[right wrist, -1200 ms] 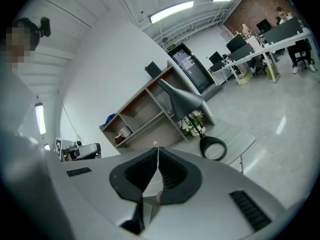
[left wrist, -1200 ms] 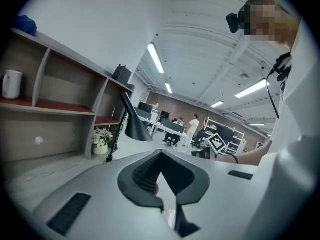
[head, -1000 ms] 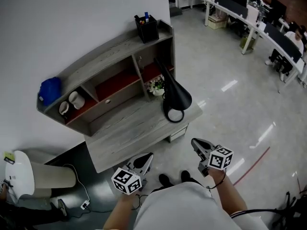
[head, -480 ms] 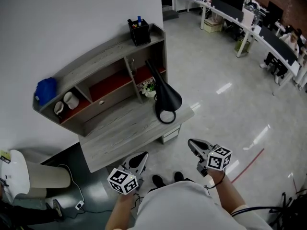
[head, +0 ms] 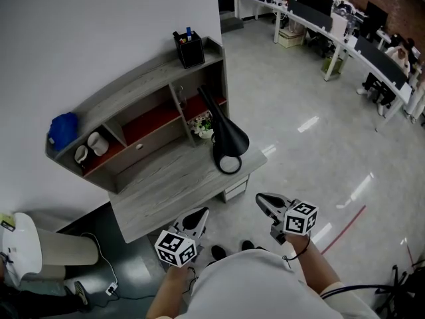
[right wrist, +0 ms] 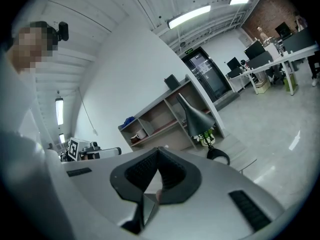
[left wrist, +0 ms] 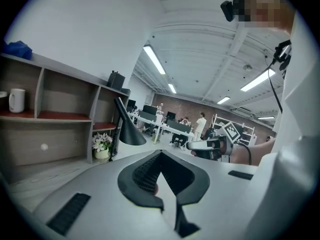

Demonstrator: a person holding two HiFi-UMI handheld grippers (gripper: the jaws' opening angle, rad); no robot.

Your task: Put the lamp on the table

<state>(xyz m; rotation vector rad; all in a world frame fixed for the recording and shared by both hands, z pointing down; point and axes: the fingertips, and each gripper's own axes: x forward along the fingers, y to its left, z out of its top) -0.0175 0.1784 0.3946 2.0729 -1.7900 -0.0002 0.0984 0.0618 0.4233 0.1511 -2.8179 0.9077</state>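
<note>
Left tool (head: 197,216) sits low in the head view, just left of centre, its jaws closed together on nothing. The right tool (head: 261,199) is to its right, low and a little right of centre, jaws likewise together and empty. Both are held in front of the grey wooden bench (head: 163,188), clear of it. The black lamp (head: 228,133) stands on the right end of the bench, its round base beside the front right corner and its cone shade above. A small pot of flowers (head: 202,125) sits just behind it. The shelf unit (head: 133,85) at the back of the bench carries a black pen holder (head: 190,49) on top at the right, a blue object (head: 64,129) on top at the left, and two mugs (head: 98,142) in the left compartment.

In the left gripper view the left tool (left wrist: 161,156) fills the lower frame, jaws meeting with nothing between them. The lamp (left wrist: 128,130) is left of centre on the bench, the flowers (left wrist: 101,143) at its left, a white mug (left wrist: 16,100) at the far left. The right tool (left wrist: 205,145) shows right of centre.

In the right gripper view the right tool (right wrist: 159,155) is closed and empty. The lamp (right wrist: 196,117) stands right of centre before the shelf unit (right wrist: 155,115), and the left tool (right wrist: 97,152) shows at the left.
</note>
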